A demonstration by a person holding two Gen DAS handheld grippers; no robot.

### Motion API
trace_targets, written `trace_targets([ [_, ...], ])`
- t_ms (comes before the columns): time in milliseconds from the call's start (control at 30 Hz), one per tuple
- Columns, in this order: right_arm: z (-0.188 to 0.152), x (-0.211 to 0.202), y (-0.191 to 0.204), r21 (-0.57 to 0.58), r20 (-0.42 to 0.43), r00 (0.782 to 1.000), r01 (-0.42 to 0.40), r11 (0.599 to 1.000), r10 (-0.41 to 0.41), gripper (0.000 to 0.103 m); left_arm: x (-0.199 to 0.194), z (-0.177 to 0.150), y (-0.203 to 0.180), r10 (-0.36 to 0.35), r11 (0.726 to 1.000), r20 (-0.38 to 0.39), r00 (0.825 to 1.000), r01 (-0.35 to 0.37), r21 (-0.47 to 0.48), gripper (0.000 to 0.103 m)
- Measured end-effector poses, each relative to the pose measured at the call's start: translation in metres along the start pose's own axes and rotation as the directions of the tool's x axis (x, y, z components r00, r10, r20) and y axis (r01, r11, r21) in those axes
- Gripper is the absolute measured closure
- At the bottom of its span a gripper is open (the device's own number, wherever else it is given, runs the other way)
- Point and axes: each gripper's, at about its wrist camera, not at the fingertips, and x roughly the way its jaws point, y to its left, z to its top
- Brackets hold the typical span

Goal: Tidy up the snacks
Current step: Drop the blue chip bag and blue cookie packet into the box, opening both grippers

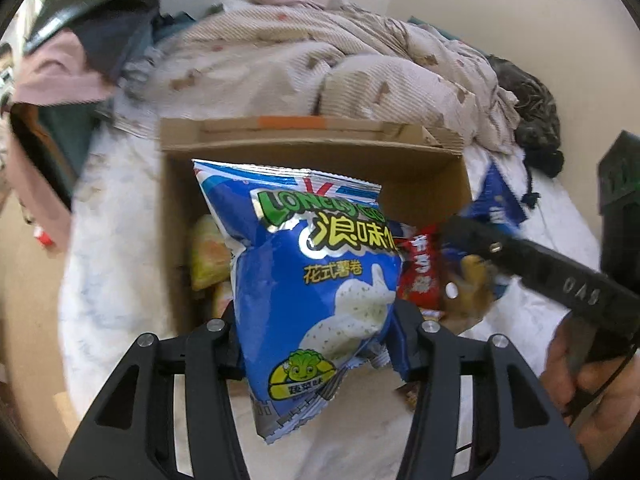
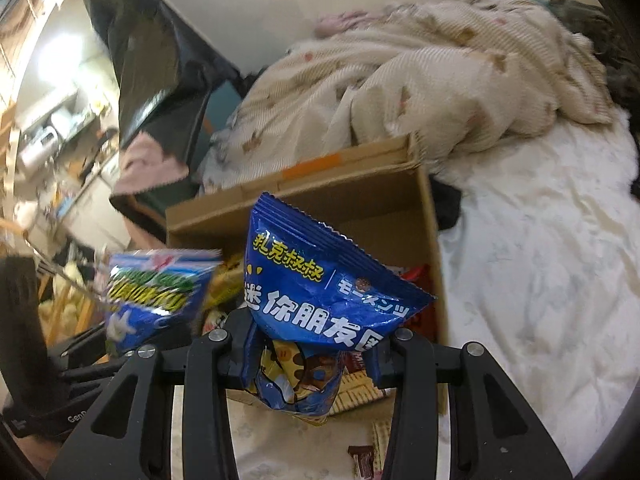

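My left gripper (image 1: pixel 316 336) is shut on a blue Lonely God chip bag (image 1: pixel 312 280) and holds it upright over the near edge of an open cardboard box (image 1: pixel 320 152). The bag also shows blurred in the right wrist view (image 2: pixel 152 292). My right gripper (image 2: pixel 312 352) is shut on a dark blue cookie bag (image 2: pixel 320 292), held over the same box (image 2: pixel 400 200). In the left wrist view the right gripper (image 1: pixel 460 240) reaches in from the right with its bag (image 1: pixel 500 204). Inside the box lie a red packet (image 1: pixel 420 272) and a yellow-green packet (image 1: pixel 208 256).
The box sits on a white sheet (image 2: pixel 540 260) on a bed. A crumpled beige blanket (image 1: pixel 320 60) lies behind it. Small wrapped snacks (image 2: pixel 364 460) lie on the sheet in front of the box. A dark chair with pink cloth (image 2: pixel 152 120) stands to the left.
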Motion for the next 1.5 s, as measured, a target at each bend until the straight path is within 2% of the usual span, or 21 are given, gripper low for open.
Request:
trace_targets([
  [133,0.002,0.018,-0.008,0.016,-0.039,0.999,-0.002,1.0,0.003,0.058,0.018,-0.004,0.0,-0.027,0.999,-0.016,1.0,0.026,-0.032,0.055],
  [233,0.001,0.023,-0.011,0.032,-0.048,0.999,-0.006,0.999,0.008,0.058,0.024,-0.005,-0.006,-0.052,0.998,-0.033,0.998,0.051,-0.02,0.055],
  [300,0.003,0.025,-0.011,0.037,-0.04,0.999,-0.016,0.999,0.017,0.058,0.026,-0.005,-0.007,-0.051,0.999,-0.035,0.998,0.05,-0.016,0.053],
  [367,0.005,0.027,-0.01,0.035,-0.043,0.999,-0.027,0.999,0.029,0.055,0.028,-0.004,-0.006,-0.038,0.999,-0.057,0.998,0.037,-0.025,0.044],
  [433,0.005,0.029,-0.01,0.033,-0.054,0.998,-0.024,0.999,0.025,0.03,0.031,-0.003,-0.003,-0.025,0.999,-0.081,0.996,0.022,-0.042,0.033],
  [467,0.005,0.027,-0.011,0.037,-0.042,0.999,-0.021,0.999,0.022,0.025,0.031,-0.003,-0.001,-0.019,0.999,-0.086,0.996,0.015,-0.051,0.024],
  [500,0.004,0.025,-0.012,0.042,-0.032,0.999,-0.02,0.999,0.021,0.02,0.031,-0.003,-0.001,-0.011,0.998,-0.086,0.996,0.006,-0.055,0.02],
  [533,0.004,0.024,-0.013,0.047,-0.024,1.0,-0.016,0.999,0.017,0.019,0.03,-0.004,0.001,0.003,0.998,-0.086,0.996,-0.008,-0.061,0.015],
  [733,0.005,0.014,-0.029,0.116,-0.007,1.0,-0.015,0.993,0.016,0.019,0.025,-0.009,0.009,0.005,0.996,-0.08,0.997,-0.012,-0.094,0.014],
  [900,0.005,0.012,-0.031,0.126,-0.014,1.0,-0.006,0.992,0.007,0.019,0.02,-0.011,0.015,0.014,0.994,-0.074,0.997,-0.022,-0.108,0.014],
  [1000,0.005,0.007,-0.028,0.113,-0.051,0.998,-0.035,0.993,0.041,0.019,0.013,-0.013,0.019,0.059,0.992,-0.059,0.997,-0.065,-0.104,0.014],
  [1033,0.003,0.005,-0.027,0.117,-0.069,0.994,-0.077,0.99,0.085,0.019,0.013,-0.013,0.02,0.074,0.992,-0.059,0.995,-0.08,-0.1,0.014],
  [1100,0.0,0.004,-0.025,0.16,-0.115,0.964,-0.222,0.962,0.241,0.019,0.016,-0.015,0.022,0.1,0.991,-0.072,0.992,-0.106,-0.086,0.014],
  [1133,-0.002,0.004,-0.024,0.184,-0.131,0.94,-0.29,0.939,0.315,0.019,0.02,-0.015,0.023,0.109,0.99,-0.079,0.991,-0.115,-0.084,0.014],
  [1167,-0.005,0.007,-0.021,0.211,-0.161,0.904,-0.361,0.908,0.397,0.019,0.023,-0.015,0.026,0.114,0.988,-0.08,0.99,-0.121,-0.091,0.014],
  [1233,-0.009,0.014,-0.014,0.221,-0.208,0.869,-0.406,0.887,0.449,0.019,0.029,-0.012,0.027,0.13,0.985,-0.084,0.988,-0.138,-0.102,0.014],
  [1267,-0.012,0.02,-0.01,0.211,-0.24,0.865,-0.397,0.893,0.441,0.019,0.034,-0.009,0.028,0.149,0.983,-0.091,0.985,-0.158,-0.092,0.014],
  [1367,-0.017,0.037,-0.011,0.19,-0.274,0.888,-0.326,0.926,0.369,0.019,0.042,-0.005,0.034,0.22,0.97,-0.098,0.971,-0.228,-0.079,0.015],
  [1400,-0.017,0.041,-0.016,0.204,-0.265,0.898,-0.304,0.931,0.351,0.019,0.043,-0.004,0.036,0.214,0.971,-0.105,0.971,-0.223,-0.086,0.015],
  [1467,-0.016,0.05,-0.033,0.25,-0.225,0.934,-0.219,0.943,0.276,0.019,0.041,-0.004,0.04,0.188,0.973,-0.102,0.977,-0.199,-0.113,0.015],
  [1500,-0.016,0.052,-0.042,0.273,-0.211,0.941,-0.203,0.94,0.265,0.019,0.04,-0.005,0.039,0.178,0.975,-0.098,0.979,-0.188,-0.115,0.015],
])
